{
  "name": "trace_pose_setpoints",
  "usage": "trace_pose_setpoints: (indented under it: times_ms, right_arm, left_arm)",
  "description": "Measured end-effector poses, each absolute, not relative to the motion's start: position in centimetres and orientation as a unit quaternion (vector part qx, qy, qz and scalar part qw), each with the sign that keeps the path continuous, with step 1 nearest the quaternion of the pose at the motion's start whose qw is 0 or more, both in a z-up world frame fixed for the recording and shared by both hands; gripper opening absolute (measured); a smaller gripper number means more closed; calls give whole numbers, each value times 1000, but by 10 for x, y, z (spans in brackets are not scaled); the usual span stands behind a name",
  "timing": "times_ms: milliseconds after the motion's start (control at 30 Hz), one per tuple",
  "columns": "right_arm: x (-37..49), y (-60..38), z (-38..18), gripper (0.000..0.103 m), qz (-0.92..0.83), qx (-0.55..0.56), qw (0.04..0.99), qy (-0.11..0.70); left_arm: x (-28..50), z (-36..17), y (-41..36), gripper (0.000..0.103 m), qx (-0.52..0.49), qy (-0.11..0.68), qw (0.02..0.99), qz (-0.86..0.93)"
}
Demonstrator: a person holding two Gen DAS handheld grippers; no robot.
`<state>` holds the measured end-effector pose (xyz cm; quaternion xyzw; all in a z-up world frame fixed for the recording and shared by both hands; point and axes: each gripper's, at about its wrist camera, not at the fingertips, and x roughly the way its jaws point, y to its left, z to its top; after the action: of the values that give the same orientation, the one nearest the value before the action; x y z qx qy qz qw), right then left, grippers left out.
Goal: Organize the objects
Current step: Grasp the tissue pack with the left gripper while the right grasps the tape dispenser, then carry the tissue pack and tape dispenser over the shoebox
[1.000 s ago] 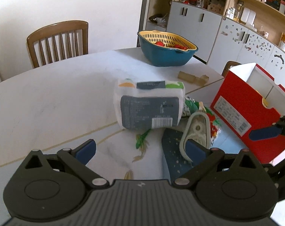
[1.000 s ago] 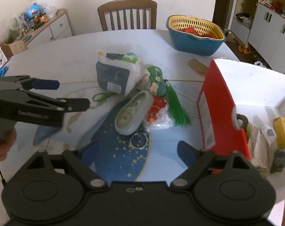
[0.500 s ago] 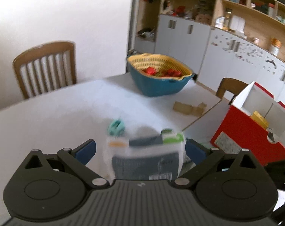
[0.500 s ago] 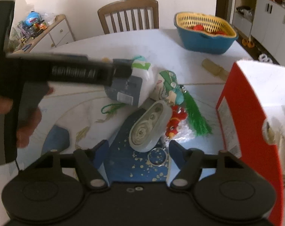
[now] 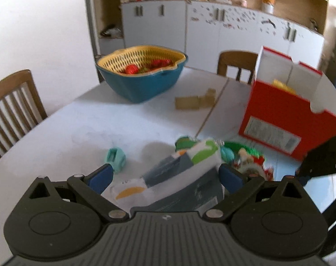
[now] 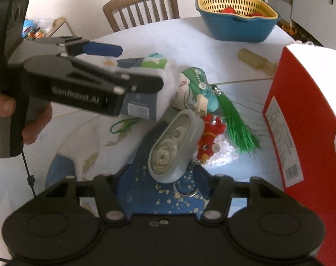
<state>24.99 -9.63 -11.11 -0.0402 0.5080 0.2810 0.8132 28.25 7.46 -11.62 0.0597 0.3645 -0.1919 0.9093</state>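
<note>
My left gripper (image 5: 165,175) is around a white tissue pack (image 5: 179,177) with grey, green and orange print; its blue pads sit at the pack's two sides. The right wrist view shows the left gripper (image 6: 123,66) on the pack (image 6: 150,102), tilted and partly off the table. My right gripper (image 6: 161,179) hovers low over a grey oval case (image 6: 174,146); its fingertips are hidden, so I cannot tell its state. A red open box (image 5: 285,119) stands on the right and also shows in the right wrist view (image 6: 301,122).
A blue and yellow basket (image 5: 141,73) of red items stands at the back. A teal clip (image 5: 115,158) lies left of the pack. A green tassel charm (image 6: 236,119), a red plush toy (image 6: 210,135), a wooden piece (image 5: 194,102) and chairs (image 5: 10,108) surround.
My left gripper moved forward and came around the tissue pack, which has tilted and risen. My right gripper moved closer to the grey case and its fingers drew in.
</note>
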Motion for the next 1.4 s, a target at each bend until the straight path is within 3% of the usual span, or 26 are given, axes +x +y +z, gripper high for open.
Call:
trace_pose_setpoints:
  times_ms: [233, 400, 500, 667, 800, 1400]
  right_arm:
    - [254, -97, -114, 46, 271, -13, 812, 518]
    - [261, -105, -119, 30, 252, 32, 809, 530]
    - [261, -109, -120, 28, 247, 51, 806, 535]
    - [257, -110, -116, 22, 249, 65, 811, 526]
    - [253, -106, -111, 15, 259, 43, 816, 516]
    - [210, -128, -72, 14, 291, 33, 817, 498]
  left_arm:
    - [277, -134, 74, 98, 69, 373, 902, -205]
    - [268, -132, 76, 73, 66, 369, 904, -204]
    - [263, -129, 76, 60, 63, 366, 906, -203]
    - [254, -125, 75, 42, 41, 376, 906, -190]
    - [240, -124, 76, 34, 9, 389, 906, -165]
    - [160, -74, 65, 33, -112, 386, 914, -51]
